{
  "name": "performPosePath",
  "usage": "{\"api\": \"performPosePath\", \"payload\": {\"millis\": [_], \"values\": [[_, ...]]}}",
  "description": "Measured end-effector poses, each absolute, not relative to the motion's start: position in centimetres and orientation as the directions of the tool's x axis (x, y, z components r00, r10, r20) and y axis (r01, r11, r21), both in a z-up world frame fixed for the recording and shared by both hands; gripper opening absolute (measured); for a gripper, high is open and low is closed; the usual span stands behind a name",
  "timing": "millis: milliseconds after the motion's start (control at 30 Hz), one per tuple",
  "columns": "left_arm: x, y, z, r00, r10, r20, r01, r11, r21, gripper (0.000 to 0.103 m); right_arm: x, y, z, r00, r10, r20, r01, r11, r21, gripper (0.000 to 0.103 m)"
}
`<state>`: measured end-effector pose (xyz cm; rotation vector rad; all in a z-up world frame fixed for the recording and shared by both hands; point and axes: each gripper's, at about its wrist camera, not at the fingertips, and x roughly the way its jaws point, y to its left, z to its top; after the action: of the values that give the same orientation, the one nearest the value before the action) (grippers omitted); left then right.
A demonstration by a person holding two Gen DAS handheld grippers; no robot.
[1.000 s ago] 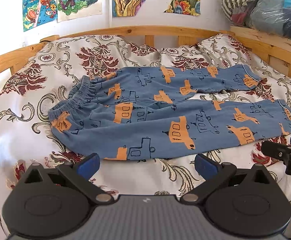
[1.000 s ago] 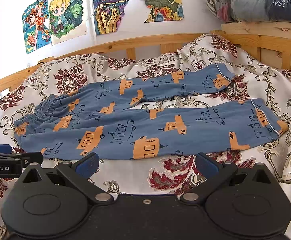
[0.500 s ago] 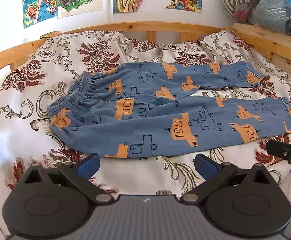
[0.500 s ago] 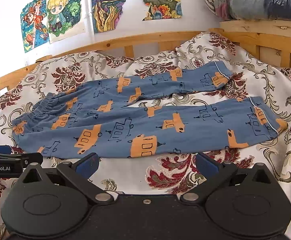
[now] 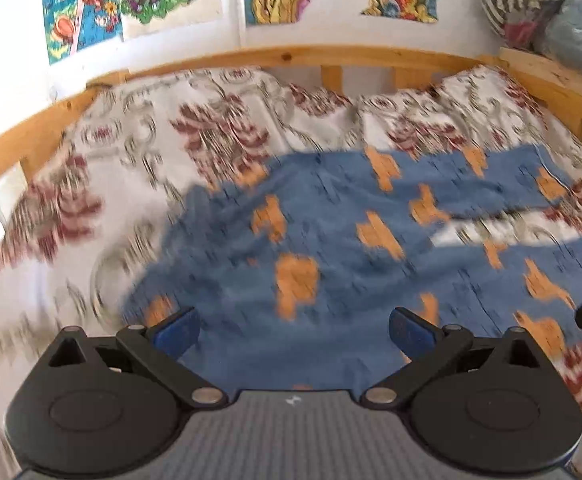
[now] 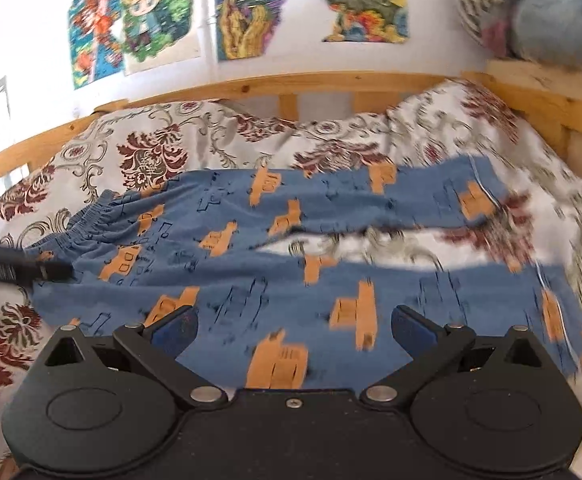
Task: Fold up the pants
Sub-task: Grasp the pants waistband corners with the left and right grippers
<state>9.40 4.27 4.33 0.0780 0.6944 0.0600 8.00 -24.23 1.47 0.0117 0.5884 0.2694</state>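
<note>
One pair of pants (image 6: 275, 264) lies flat on the bed (image 6: 163, 148). Two tools, left tool (image 5: 293, 330) and right tool (image 6: 293, 328), hover spread wide, both empty.

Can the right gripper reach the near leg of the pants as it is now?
Probably yes. The right gripper is open, its fingers wide apart just over the near leg, which lies flat on the bed. Nothing lies between them.

The blue cotton pants with orange cars (image 6: 275, 248) are spread flat on the flowered bedspread (image 6: 151, 152), waistband left, legs right.
</note>
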Motion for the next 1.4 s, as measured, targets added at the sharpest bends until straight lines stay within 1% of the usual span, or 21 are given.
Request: {"api": "performPosePath", "payload": {"millis": [167, 300, 400, 500, 600, 667, 767, 833, 900, 1067, 1100, 1133, 1200, 1233, 1267, 1300, 1400], "values": [[15.5, 8.3, 6.7, 0.791, 0.105, -0.603, -0.031, 0.991, 0.131, 0.103, 14.1, -24.1, 1.9, 0.764, 0.298, -0.572, -0.329, 0.943, 0.052, 0.102], [20.5, 11.2, 7.0, 0.800, 0.088, -0.594, 0.026, 0.983, 0.180, 0.103, 20.5, -23.6, 1.9, 0.727, 0.354, -0.589, -0.411, 0.911, 0.041, 0.102], [24.0, 13.3, 6.7, 0.771, 0.043, -0.635, 0.075, 0.985, 0.157, 0.103, 25.4, -22.9, 1.8, 0.688, 0.411, -0.598, -0.467, 0.882, 0.069, 0.102], [26.9, 15.2, 6.1, 0.726, -0.014, -0.687, 0.124, 0.986, 0.111, 0.103, 30.0, -21.5, 1.6, 0.617, 0.493, -0.614, -0.558, 0.824, 0.101, 0.102], [29.1, 16.6, 5.4, 0.683, -0.087, -0.725, 0.185, 0.981, 0.057, 0.103, 33.9, -19.4, 1.4, 0.551, 0.556, -0.622, -0.650, 0.754, 0.097, 0.102], [30.1, 17.0, 5.0, 0.651, -0.119, -0.750, 0.234, 0.971, 0.049, 0.103, 36.1, -18.0, 1.4, 0.519, 0.586, -0.622, -0.698, 0.711, 0.088, 0.102], [31.3, 17.1, 4.8, 0.610, -0.169, -0.774, 0.327, 0.944, 0.051, 0.094, 39.1, -16.4, 1.2, 0.477, 0.619, -0.624, -0.748, 0.658, 0.081, 0.102], [32.0, 17.4, 5.0, 0.577, -0.197, -0.792, 0.372, 0.927, 0.040, 0.092, 40.7, -15.7, 1.0, 0.460, 0.627, -0.629, -0.760, 0.644, 0.086, 0.102], [33.0, 18.0, 5.1, 0.515, -0.240, -0.823, 0.418, 0.908, -0.004, 0.091, 42.0, -15.2, 0.8, 0.439, 0.639, -0.632, -0.771, 0.628, 0.100, 0.102], [34.7, 19.6, 5.0, 0.436, -0.276, -0.856, 0.427, 0.901, -0.073, 0.077, 44.2, -14.1, 0.3, 0.382, 0.659, -0.647, -0.796, 0.591, 0.132, 0.102], [35.0, 19.9, 4.8, 0.427, -0.276, -0.861, 0.418, 0.905, -0.083, 0.071, 44.6, -13.7, 0.2, 0.367, 0.663, -0.653, -0.805, 0.578, 0.135, 0.102], [35.3, 20.1, 4.6, 0.419, -0.272, -0.866, 0.408, 0.909, -0.088, 0.059, 44.9, -13.3, 0.1, 0.351, 0.665, -0.659, -0.814, 0.565, 0.137, 0.102], [35.7, 20.1, 4.3, 0.416, -0.262, -0.871, 0.404, 0.911, -0.081, 0.043, 45.8, -12.4, 0.0, 0.320, 0.663, -0.676, -0.828, 0.543, 0.140, 0.101], [35.8, 20.1, 4.2, 0.415, -0.261, -0.871, 0.403, 0.912, -0.081, 0.038, 46.2, -12.1, -0.1, 0.312, 0.664, -0.680, -0.832, 0.536, 0.142, 0.100], [36.0, 20.1, 4.0, 0.405, -0.261, -0.876, 0.401, 0.912, -0.086, 0.034, 46.7, -11.8, -0.1, 0.307, 0.663, -0.683, -0.833, 0.534, 0.143, 0.096], [36.1, 20.1, 3.8, 0.394, -0.256, -0.883, 0.397, 0.913, -0.088, 0.028, 47.2, -11.5, -0.2, 0.310, 0.658, -0.686, -0.832, 0.537, 0.140, 0.093], [36.1, 19.7, 3.4, 0.370, -0.231, -0.900, 0.412, 0.909, -0.064, 0.028, 48.4, -11.0, -0.4, 0.314, 0.633, -0.708, -0.830, 0.545, 0.119, 0.086]]}}
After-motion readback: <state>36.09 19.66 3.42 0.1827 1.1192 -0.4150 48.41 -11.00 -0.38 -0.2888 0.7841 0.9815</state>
